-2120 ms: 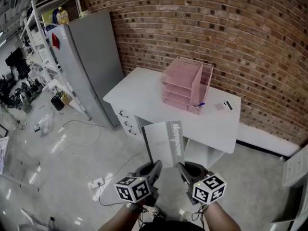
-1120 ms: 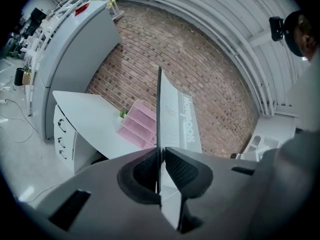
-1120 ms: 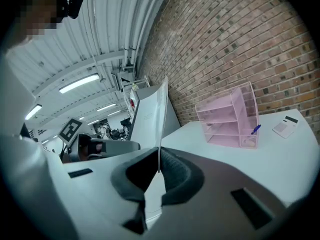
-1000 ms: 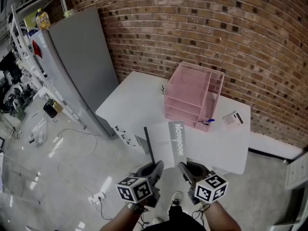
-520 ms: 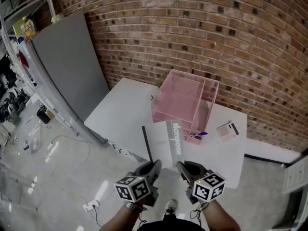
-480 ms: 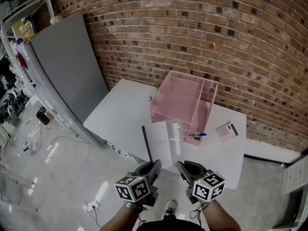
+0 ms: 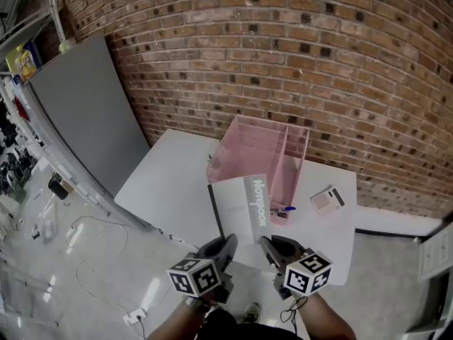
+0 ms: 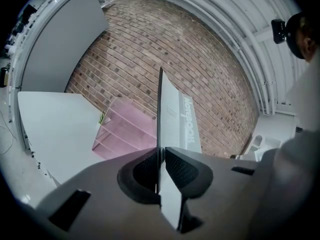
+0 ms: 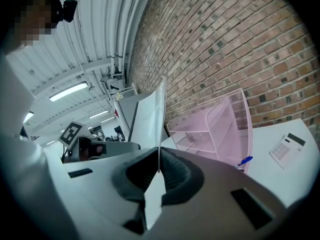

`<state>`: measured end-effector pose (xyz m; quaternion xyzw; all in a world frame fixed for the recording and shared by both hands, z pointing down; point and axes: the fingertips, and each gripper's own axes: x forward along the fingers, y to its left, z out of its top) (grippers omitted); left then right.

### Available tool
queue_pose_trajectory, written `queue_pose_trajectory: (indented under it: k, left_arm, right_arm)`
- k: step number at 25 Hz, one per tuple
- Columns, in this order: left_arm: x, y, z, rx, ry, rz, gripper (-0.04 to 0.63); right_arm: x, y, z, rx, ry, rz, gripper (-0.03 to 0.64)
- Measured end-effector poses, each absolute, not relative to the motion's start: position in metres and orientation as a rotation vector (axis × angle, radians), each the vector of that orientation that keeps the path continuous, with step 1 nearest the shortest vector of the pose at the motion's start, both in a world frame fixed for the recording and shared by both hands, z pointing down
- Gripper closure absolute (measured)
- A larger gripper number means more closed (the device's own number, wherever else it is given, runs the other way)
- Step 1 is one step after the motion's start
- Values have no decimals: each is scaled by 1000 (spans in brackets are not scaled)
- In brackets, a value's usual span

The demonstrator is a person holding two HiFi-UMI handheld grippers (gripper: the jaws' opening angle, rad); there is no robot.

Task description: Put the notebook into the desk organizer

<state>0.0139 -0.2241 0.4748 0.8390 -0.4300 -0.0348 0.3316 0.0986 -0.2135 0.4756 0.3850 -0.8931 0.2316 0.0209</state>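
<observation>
Since two seconds ago the desk has drawn closer under the head camera, and the notebook's far edge now overlaps the front of the organizer instead of hanging short of it; both grips are unchanged.

The left gripper [image 7: 228, 244] is pressed on the near left part of the notebook [image 7: 238, 209]. In its own view the left gripper [image 8: 159, 160] shows both pads tight against the cover, seen edge-on. The right gripper [image 7: 265, 245] pinches the near right part. From its own camera the right gripper [image 9: 159, 166] holds a thin sheet edge between closed pads. The notebook's near edge is hidden behind the jaws. It is held up in the air, near side of the white desk [image 7: 168, 187], grey title band to the right.

Beyond it stands the pink desk organizer [image 7: 259, 149], its lower near trays covered by the notebook in the head view. Whether notebook and organizer touch cannot be told. A blue pen [image 7: 285, 208] pokes out at the notebook's right edge, partly hidden. A calculator [image 7: 326, 199] lies on the desk to the right. A grey cabinet [image 7: 78, 112] stands to the left, and the brick wall [image 7: 283, 48] runs along the far side. The person's forearms are cut off by the bottom edge.
</observation>
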Motion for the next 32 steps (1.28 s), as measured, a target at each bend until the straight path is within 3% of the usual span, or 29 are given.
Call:
queue_pose_trajectory:
  k: [15,23,32]
  left_arm:
    - [-5,-303,488,2274,-948,4,563]
    - [-19,-358,503,2291,-866,79,517]
    - [-25,-393,515,2311,-815,142,515]
  right_arm:
    - [80,-282,489,1450,-2689,867,604]
    - [73,-323,495,1608,-2630,916,604]
    - [74,-353,499,1754,-2558,1000,604]
